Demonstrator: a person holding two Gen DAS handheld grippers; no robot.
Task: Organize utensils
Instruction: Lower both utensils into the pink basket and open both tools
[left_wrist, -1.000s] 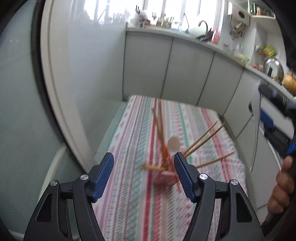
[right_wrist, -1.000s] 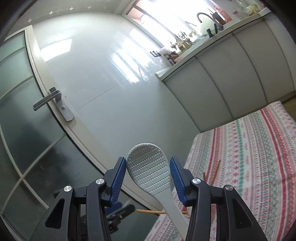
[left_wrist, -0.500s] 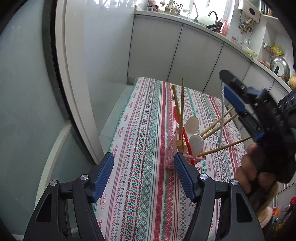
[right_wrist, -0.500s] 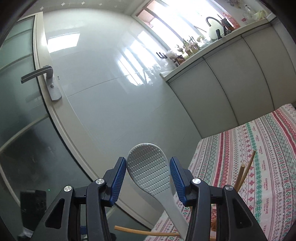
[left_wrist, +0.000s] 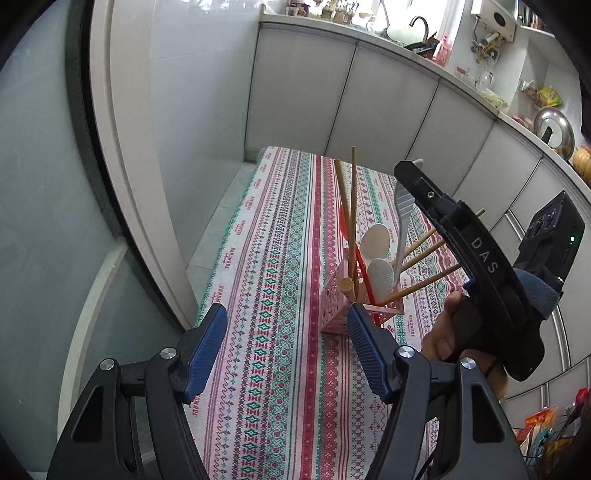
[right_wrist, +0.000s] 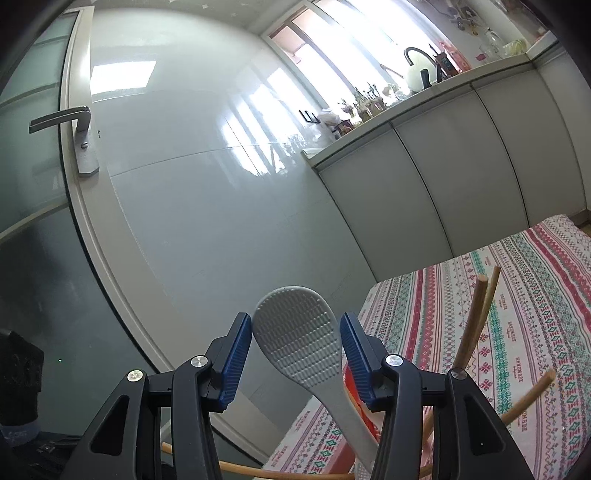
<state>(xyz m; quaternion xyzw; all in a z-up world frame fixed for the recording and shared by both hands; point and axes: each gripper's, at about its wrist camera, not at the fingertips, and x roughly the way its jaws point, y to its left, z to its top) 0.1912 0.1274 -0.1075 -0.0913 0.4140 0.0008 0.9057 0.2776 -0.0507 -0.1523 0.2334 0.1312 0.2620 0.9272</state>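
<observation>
White cupboards and a shiny wall stand around a table (left_wrist: 280, 369) with a stripy red and green cloth. Near the middle of it sits a pink basket (left_wrist: 341, 306) full of holes, with wooden chopsticks (left_wrist: 349, 206) and two pale rice paddles (left_wrist: 380, 273) sticking up out of it. The right hand-held gripper (right_wrist: 295, 350) has a grey rice paddle (right_wrist: 295, 332) between its blue pads, about half open, and the pads look just beside its bumpy head, so I cannot tell if they squeeze it. Its handle points down into the basket. I think the job now is to let the handle slide all the way down and then open wider so the paddle stays. Go slow and straight, because chopsticks lean out to the right and could get bumped or flipped out, and the light basket might tip over. The left hand-held gripper (left_wrist: 284, 350) is wide open and holds nothing, waiting near the basket on its near side.
</observation>
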